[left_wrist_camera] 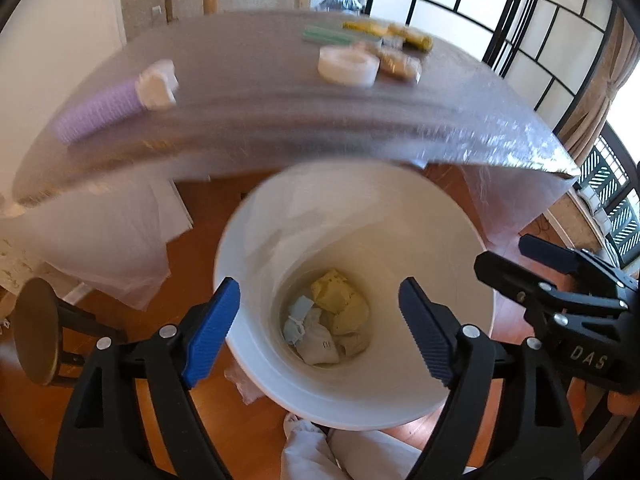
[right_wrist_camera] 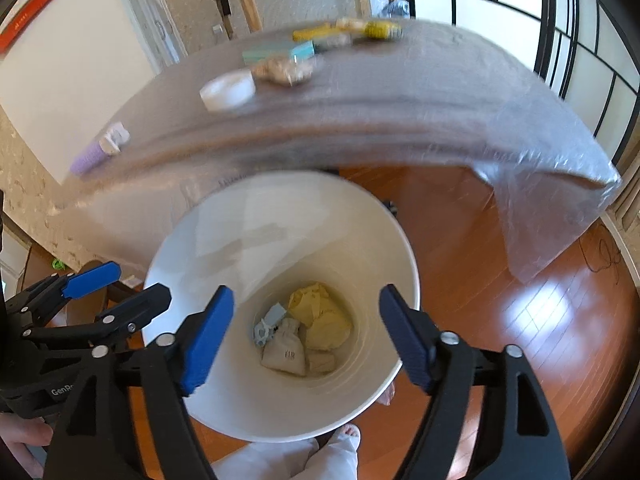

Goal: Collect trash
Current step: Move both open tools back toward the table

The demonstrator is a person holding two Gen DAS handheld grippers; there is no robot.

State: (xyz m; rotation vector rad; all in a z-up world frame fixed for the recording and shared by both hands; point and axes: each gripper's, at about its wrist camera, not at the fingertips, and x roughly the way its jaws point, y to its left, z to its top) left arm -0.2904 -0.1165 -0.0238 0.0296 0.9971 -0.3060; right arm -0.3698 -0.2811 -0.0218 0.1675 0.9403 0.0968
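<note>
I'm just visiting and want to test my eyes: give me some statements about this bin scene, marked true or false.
1. The white bin is empty. False: crumpled yellow paper and other scraps lie at its bottom.
2. Both the left gripper and the right gripper are open and hold nothing. True.
3. The table is bare. False: a white tape roll and packets lie on it.
4. The floor is wooden. True.

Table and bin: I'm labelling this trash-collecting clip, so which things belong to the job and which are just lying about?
Part of the job:
white bin
crumpled trash in its bottom
left gripper, open
right gripper, open

Lying about, as far as I can tell:
purple roll
white tape roll
round stool
</note>
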